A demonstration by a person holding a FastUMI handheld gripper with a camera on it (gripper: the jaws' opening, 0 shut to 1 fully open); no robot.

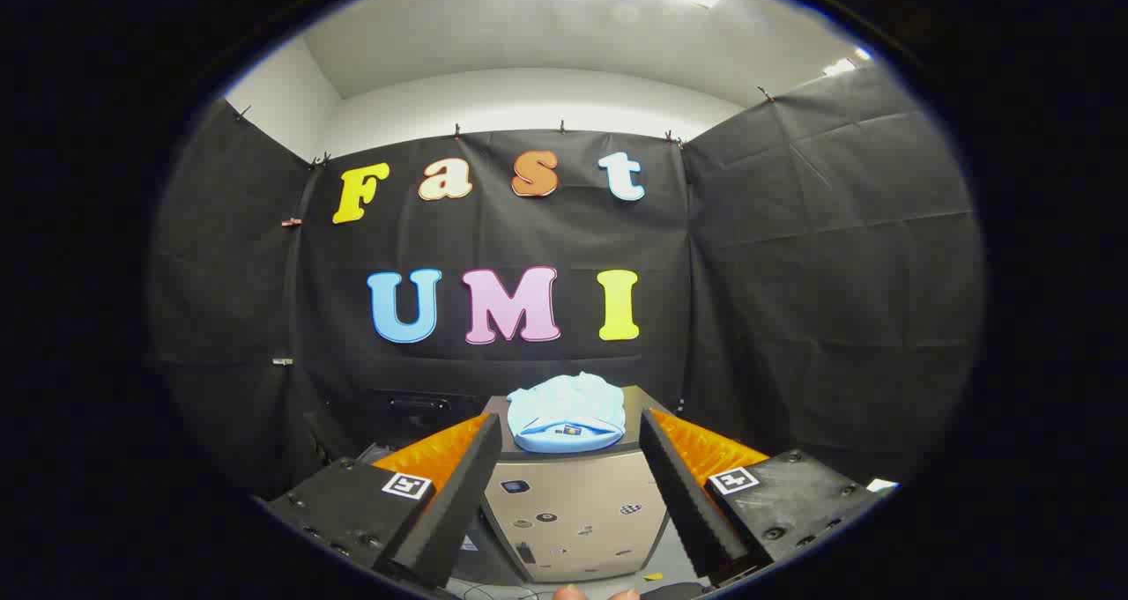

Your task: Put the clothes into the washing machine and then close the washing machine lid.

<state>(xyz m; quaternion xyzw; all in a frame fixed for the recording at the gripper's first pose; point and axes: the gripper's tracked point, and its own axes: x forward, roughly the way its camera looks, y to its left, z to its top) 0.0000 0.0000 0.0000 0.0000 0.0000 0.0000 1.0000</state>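
The gripper (571,428) hangs in the air with its jaws spread wide and nothing between them. Beyond the fingertips, seen through the gap between the two fingers, stands a small washing machine (573,516) with a pale front panel and a dark top. A folded light-blue piece of clothing (567,413) lies on that top. The fingers (458,494) are well short of both. Black cloth walls close in the booth behind the machine.
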